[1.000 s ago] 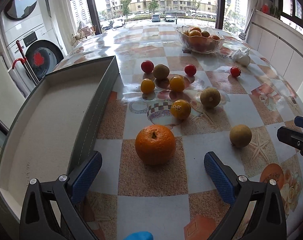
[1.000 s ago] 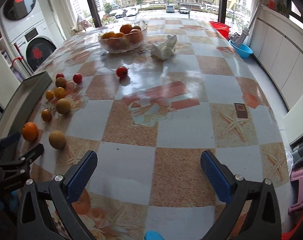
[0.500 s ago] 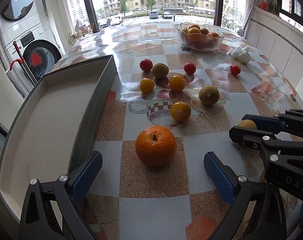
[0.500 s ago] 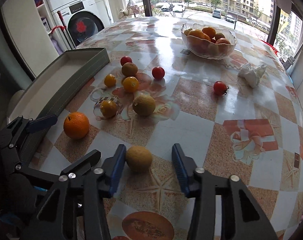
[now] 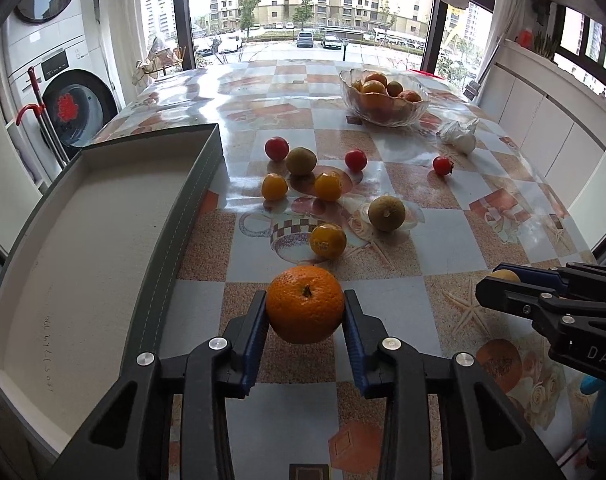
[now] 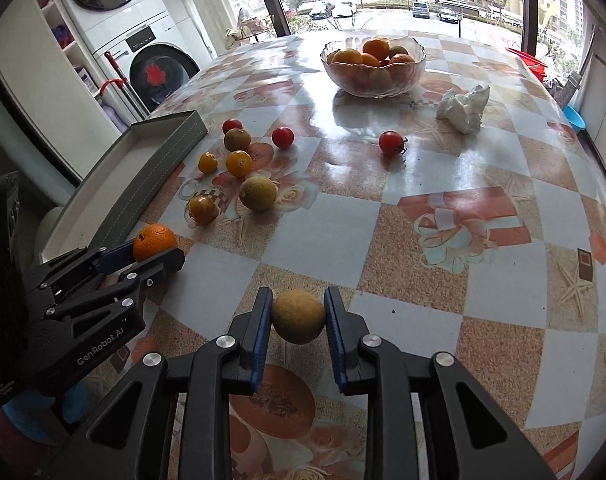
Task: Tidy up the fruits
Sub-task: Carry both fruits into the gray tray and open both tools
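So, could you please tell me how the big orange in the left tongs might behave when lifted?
The orange is round, so it would likely roll if released. Its pebbled skin probably grips the left tongs well. It looks firm and fairly heavy.

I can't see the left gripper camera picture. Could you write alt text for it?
The left gripper clamps a large orange on a checkered table, beside a grey tray on its left. Small fruits lie scattered ahead, with a glass bowl further back. The right gripper holds a yellowish fruit at the right edge.
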Available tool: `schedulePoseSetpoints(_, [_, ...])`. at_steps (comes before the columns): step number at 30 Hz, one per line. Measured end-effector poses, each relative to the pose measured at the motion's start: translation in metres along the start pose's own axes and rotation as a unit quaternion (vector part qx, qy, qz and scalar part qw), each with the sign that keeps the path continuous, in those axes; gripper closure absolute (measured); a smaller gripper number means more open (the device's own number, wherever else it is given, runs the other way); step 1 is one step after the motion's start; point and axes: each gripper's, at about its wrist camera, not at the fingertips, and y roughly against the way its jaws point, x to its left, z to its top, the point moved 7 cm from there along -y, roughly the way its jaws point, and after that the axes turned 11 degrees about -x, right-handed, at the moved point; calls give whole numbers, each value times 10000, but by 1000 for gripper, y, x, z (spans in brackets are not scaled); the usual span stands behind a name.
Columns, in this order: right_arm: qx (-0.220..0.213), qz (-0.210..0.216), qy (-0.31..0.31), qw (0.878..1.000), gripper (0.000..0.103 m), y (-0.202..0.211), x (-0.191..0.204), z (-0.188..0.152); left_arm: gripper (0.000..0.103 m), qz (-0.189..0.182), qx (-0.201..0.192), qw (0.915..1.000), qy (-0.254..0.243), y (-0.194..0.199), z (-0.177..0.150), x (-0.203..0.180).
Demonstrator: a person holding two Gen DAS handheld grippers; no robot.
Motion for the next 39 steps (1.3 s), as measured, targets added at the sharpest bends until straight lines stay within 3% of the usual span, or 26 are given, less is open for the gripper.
schedulePoseSetpoints(7, [-53,297,115,9995,74,3,31,12,65,224,-422,9985,253,44,19,39])
schedulePoseSetpoints(12, [-44,608,385,9974,74,-6,77,22,65,947,-374,9938,453,55,15,96])
schedulePoseSetpoints(19, [58,1096,896,9899,74,-27,160,35,65,1635,-183,9829,823,62,-1,162])
schedulePoseSetpoints(26, [316,1290,1173,9842,74,-59,221,33,65,1781,-4,9781,1077,51,-17,188])
schedulePoseSetpoints(33, [602,1223,1361,9813,74,-77,236,24,65,1897,55,9770,969,40,-22,193])
schedulePoseSetpoints(34, [640,1229,1397,9804,72,-77,237,23,55,1929,46,9770,912,40,-23,194])
schedulePoseSetpoints(35, [639,1222,1427,9801,63,-77,237,23,46,1938,36,9771,873,40,-22,194])
schedulePoseSetpoints(36, [610,1196,1448,9803,56,-79,236,24,27,1967,11,9768,849,40,-22,194])
schedulePoseSetpoints(37, [558,1183,1455,9807,41,-76,234,26,16,2027,-55,9758,815,42,-21,193])
schedulePoseSetpoints(38, [485,1168,1454,9813,32,-73,233,28,15,2081,-131,9750,773,44,-19,193])
schedulePoseSetpoints(39, [395,1143,1449,9820,29,-68,230,30,15,2091,-143,9751,727,45,-19,192])
